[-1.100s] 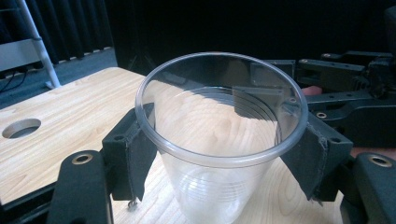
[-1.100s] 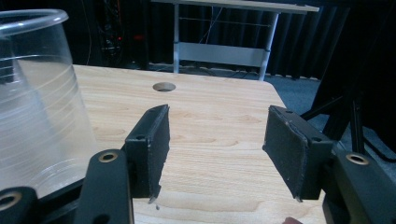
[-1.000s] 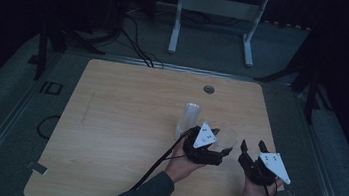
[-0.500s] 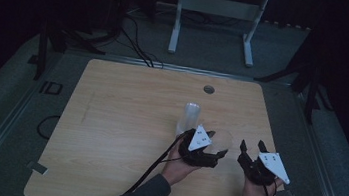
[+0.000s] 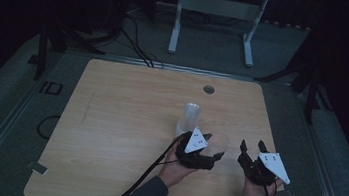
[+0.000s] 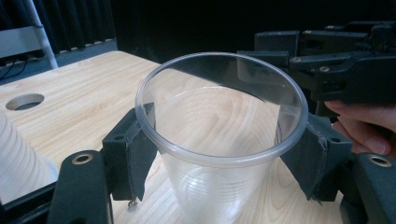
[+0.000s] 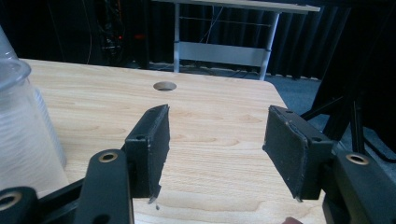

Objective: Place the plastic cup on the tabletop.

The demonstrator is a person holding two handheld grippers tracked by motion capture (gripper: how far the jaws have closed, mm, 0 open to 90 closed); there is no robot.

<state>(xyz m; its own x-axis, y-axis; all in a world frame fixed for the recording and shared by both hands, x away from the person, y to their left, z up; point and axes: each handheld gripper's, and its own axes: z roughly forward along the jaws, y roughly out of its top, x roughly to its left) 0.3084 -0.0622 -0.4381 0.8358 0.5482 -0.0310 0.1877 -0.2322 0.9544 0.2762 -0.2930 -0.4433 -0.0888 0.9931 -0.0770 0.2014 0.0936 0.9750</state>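
Near the table's [image 5: 109,120] front right, the left gripper [image 5: 205,147] is clasping a clear cup [image 6: 219,140], now shifted slightly left of its earlier spot, beside the cup stack [image 5: 189,120]. The right gripper [image 7: 215,149] is gaping empty close to the right edge; bare wood is stretching leftward.

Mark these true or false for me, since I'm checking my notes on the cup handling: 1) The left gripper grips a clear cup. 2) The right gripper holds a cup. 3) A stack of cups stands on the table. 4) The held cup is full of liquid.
1) True: the left gripper has its pads against both sides of the clear cup.
2) False: the right gripper has nothing between its jaws, which stand apart over the bare table.
3) True: a stack of cups stands upright just beyond the left gripper.
4) False: the held cup is empty; the wood shows through it.
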